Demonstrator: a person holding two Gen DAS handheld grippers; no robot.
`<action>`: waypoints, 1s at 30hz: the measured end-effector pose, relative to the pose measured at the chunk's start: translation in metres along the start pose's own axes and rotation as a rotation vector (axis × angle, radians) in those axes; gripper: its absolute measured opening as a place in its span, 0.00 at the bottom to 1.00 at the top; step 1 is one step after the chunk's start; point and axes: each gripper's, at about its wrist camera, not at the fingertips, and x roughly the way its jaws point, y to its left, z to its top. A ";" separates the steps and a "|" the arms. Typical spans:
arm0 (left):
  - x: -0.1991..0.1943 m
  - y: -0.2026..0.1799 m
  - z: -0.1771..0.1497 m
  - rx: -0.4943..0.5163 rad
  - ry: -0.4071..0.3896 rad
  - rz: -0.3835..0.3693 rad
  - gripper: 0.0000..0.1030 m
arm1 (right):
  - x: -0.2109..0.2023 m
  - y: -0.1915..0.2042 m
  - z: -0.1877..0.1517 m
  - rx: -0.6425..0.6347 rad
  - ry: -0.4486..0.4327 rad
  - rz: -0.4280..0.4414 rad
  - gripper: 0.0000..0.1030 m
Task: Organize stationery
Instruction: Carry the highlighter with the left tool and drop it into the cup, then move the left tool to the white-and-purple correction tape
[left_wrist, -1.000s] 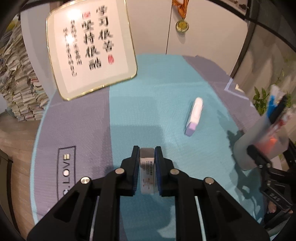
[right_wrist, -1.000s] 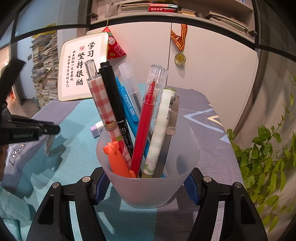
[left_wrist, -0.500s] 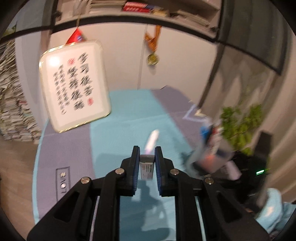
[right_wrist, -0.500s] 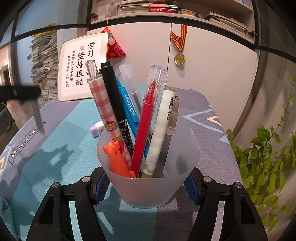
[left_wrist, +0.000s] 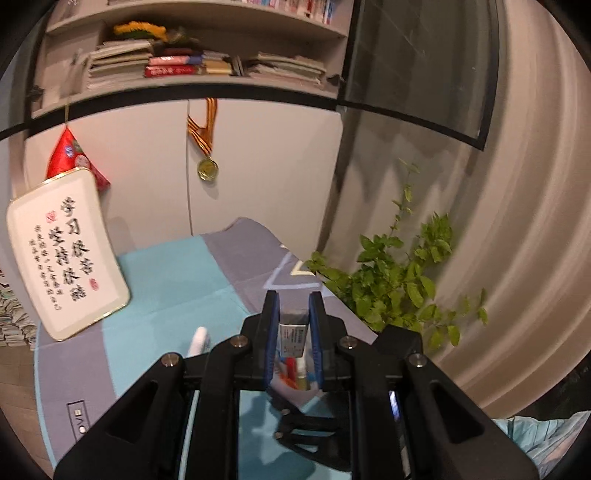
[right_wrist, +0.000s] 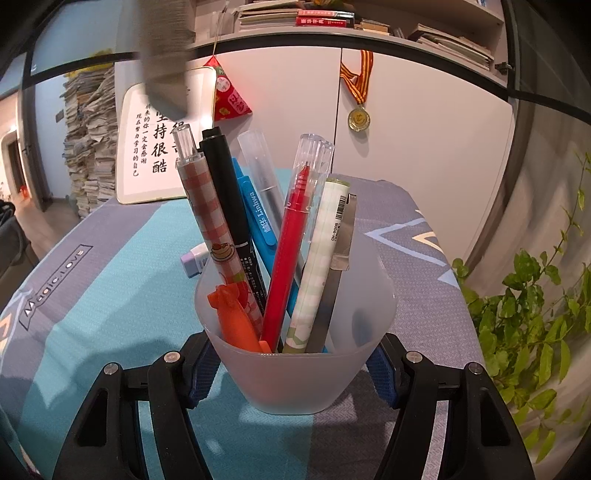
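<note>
The left gripper (left_wrist: 291, 325) clamps a labelled eraser (left_wrist: 292, 334), raised over the pen cup (right_wrist: 295, 347). The right gripper (right_wrist: 291, 363) grips the cup; its base hides the fingertips. A blurred grey shape (right_wrist: 166, 55) hangs top left.

The table mat (right_wrist: 92, 291) reads "Magic.LOVE" in a boxed label left of the pen cup (right_wrist: 295, 354). In the cup, the green-checked pen (right_wrist: 317, 266) bears a barcode and "CH-9008". Behind the cup, the framed plaque (right_wrist: 147, 162) shows "持很酷".

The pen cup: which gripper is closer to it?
Right. The right gripper clamps the pen cup; the left gripper, holding an eraser, hovers above it.
</note>
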 end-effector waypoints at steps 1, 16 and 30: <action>0.004 -0.001 0.000 -0.001 0.013 -0.003 0.14 | 0.000 0.000 0.000 0.000 -0.001 0.000 0.67; 0.049 0.002 -0.014 -0.033 0.169 -0.026 0.14 | 0.003 -0.001 0.001 0.002 0.000 0.003 0.67; 0.032 0.013 -0.010 -0.066 0.134 -0.022 0.13 | 0.002 0.000 0.000 0.001 -0.002 0.001 0.67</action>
